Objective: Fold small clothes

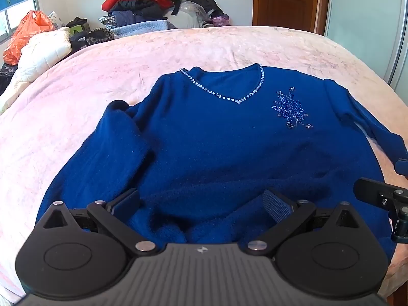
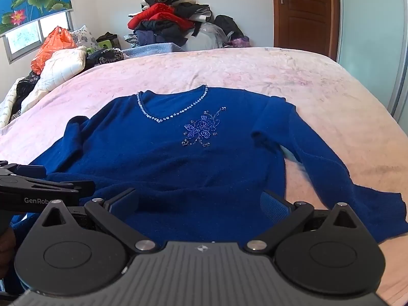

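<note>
Blue sweater (image 1: 216,140) lying face-up on pink fleecy blanket (image 1: 76,89), fuzzy knit bunching at hem between left gripper (image 1: 201,204) and right gripper (image 2: 200,204), both spread wide; beaded V-neck (image 1: 224,86) farther, clothes pile (image 1: 142,2) beyond.

A blue knitted V-neck sweater (image 1: 216,140) is lying flat on a pink blanket-covered bed (image 1: 76,102), neckline pointing away. The left gripper (image 1: 201,204) and right gripper (image 2: 201,204) are sitting side by side over its near hem. A heap of clothes (image 2: 173,17) is standing behind the bed.
</note>
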`<state>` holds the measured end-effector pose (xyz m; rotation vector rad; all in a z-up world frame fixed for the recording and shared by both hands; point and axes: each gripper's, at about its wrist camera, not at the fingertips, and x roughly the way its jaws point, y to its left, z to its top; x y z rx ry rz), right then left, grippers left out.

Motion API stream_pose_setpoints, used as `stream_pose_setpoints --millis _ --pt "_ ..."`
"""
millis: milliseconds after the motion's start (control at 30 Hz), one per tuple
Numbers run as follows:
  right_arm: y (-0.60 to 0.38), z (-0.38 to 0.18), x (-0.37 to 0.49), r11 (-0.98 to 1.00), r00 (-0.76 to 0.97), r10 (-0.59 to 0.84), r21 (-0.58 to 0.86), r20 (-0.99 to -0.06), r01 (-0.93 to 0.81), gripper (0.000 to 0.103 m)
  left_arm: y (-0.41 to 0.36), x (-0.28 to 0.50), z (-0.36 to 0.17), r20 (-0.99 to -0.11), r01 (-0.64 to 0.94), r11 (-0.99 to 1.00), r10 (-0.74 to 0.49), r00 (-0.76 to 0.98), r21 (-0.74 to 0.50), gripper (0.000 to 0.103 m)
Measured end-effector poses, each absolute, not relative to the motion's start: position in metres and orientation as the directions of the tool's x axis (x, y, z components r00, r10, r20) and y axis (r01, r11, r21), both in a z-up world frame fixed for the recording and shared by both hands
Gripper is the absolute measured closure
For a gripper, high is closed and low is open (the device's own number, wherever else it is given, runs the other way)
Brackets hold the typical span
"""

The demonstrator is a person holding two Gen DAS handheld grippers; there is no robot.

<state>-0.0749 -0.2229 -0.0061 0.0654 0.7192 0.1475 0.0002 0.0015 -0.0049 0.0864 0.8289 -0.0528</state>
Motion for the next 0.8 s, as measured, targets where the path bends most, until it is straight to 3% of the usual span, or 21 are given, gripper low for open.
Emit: stream_pose_setpoints --millis 800 --pt "-0.2226 -0.0089 -0.0756 0.987 0.740 0.159 0.106 -0.653 -0.118 0.000 -0.0059 -0.0019 -0.0067 -0.736 0.101 0.991 -0.004 0.677 0.087 0.000"
